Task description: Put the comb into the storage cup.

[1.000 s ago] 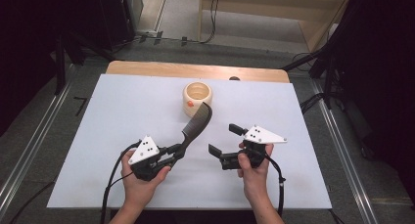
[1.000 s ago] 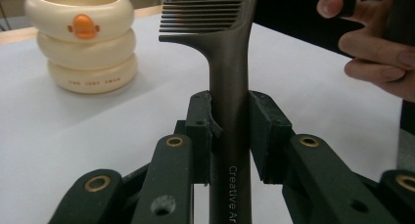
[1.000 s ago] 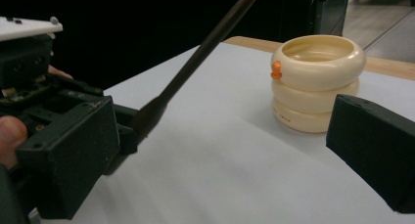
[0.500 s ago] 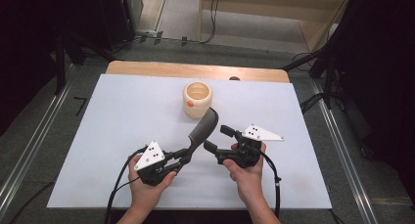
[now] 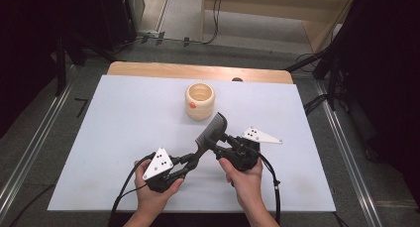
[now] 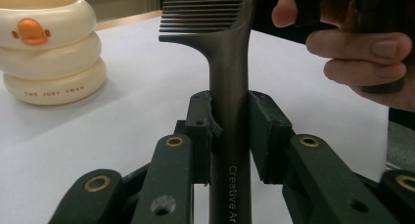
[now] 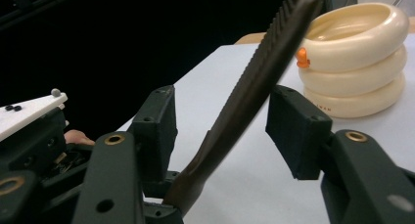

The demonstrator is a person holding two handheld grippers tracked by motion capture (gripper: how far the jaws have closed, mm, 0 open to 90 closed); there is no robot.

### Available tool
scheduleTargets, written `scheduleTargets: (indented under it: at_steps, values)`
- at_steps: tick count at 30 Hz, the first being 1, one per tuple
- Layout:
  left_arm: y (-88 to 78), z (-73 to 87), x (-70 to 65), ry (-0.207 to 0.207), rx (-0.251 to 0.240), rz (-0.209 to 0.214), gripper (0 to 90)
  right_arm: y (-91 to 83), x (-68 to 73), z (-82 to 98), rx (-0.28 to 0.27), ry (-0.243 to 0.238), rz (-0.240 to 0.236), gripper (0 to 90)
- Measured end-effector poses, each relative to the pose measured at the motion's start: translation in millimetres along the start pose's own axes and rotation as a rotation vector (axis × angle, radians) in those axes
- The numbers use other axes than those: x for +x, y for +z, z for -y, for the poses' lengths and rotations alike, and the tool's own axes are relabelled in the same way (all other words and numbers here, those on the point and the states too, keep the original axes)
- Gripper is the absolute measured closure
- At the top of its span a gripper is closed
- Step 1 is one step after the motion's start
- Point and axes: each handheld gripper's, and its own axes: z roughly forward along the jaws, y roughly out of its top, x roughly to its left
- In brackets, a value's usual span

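Your two hands work low over a white table [image 5: 99,138], each gripping a black claw. Well beyond both claws stands a cream ringed cup [image 5: 200,101] with a small orange duck on its side, upright and apart from everything else. Between the claws runs a dark comb [image 5: 212,133], tilted up off the table, teeth toward the cup. Your left claw [image 5: 190,160] is clamped on the comb's handle: in the left gripper view the pads [image 6: 198,131] press it from both sides. Your right claw [image 5: 224,140] sits higher up the comb, near the toothed end, and its jaws have just been closing; in the right gripper view the comb passes between them with a gap still showing at each pad [image 7: 296,136].
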Motion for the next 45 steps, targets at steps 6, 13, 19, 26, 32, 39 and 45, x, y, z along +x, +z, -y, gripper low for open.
scheduleTargets:
  at_steps: [6,13,19,26,32,39,45]
  values:
    - [2.7,0.7,-5.5,0.022,-0.002,-0.008,72.2,-1.4,-3.1,1.7,0.009,0.055,-0.002,55.6]
    - [5.5,1.5,-12.7,0.067,-0.003,-0.042,72.2,-1.0,-5.6,2.0,0.046,0.180,-0.060,61.4]
    - [5.9,2.0,-15.1,0.076,-0.010,-0.048,72.1,-0.8,-4.9,3.6,0.048,0.180,-0.038,76.7]
    - [13.1,2.1,-15.3,0.079,0.014,-0.032,52.6,-3.7,-1.9,4.5,0.032,0.159,-0.059,82.2]
    - [5.0,-0.8,-2.6,0.003,-0.007,-0.028,31.0,-10.9,1.1,0.8,-0.001,0.100,-0.042,82.4]
    - [-15.8,-0.6,22.8,-0.081,-0.020,-0.082,6.9,-17.0,2.6,-2.7,-0.019,0.043,-0.041,82.4]
    - [-33.4,3.4,42.0,-0.115,-0.029,-0.100,0.0,-18.5,3.3,-4.0,-0.027,0.017,-0.034,82.4]
